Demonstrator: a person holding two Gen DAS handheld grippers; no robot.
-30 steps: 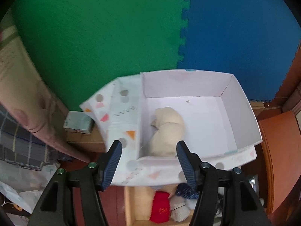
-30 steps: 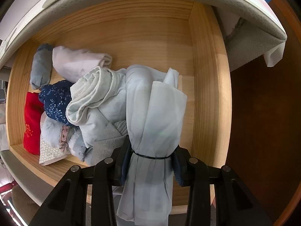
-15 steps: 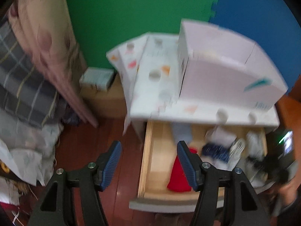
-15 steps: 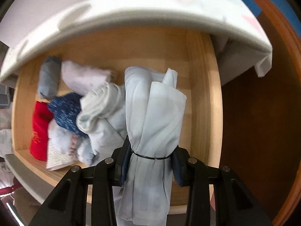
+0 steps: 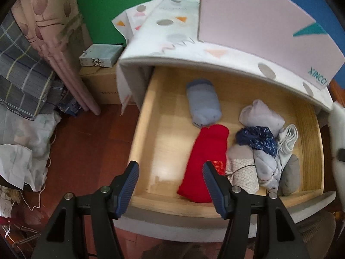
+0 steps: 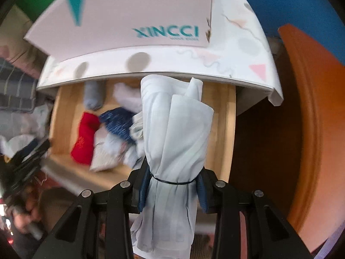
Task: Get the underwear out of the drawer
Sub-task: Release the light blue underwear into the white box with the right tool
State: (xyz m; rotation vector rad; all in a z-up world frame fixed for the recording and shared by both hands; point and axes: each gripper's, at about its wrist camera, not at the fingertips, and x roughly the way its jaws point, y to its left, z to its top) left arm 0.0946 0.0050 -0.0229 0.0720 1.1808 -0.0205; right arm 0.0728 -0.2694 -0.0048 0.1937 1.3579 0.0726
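My right gripper [image 6: 172,185] is shut on a rolled pale blue underwear [image 6: 174,129] and holds it up in front of the open wooden drawer [image 6: 220,129]. My left gripper [image 5: 169,179] is open and empty, low over the drawer's front left part [image 5: 146,129]. In the drawer lie a red roll [image 5: 207,157], a grey-blue roll [image 5: 203,102], a lilac roll [image 5: 262,116], a navy dotted piece [image 5: 257,138] and several pale rolls [image 5: 245,170].
A pink box [image 5: 258,21] marked XINCCI stands on the patterned white cabinet top [image 5: 172,38] above the drawer. Curtain and plaid fabric [image 5: 32,54] hang at the left, with a small carton [image 5: 100,55] by the wall. An orange-brown furniture edge [image 6: 312,118] is at the right.
My right gripper has lifted the pale blue underwear up and back out of the drawer. My left gripper has swung down from above the pink box to the open drawer.
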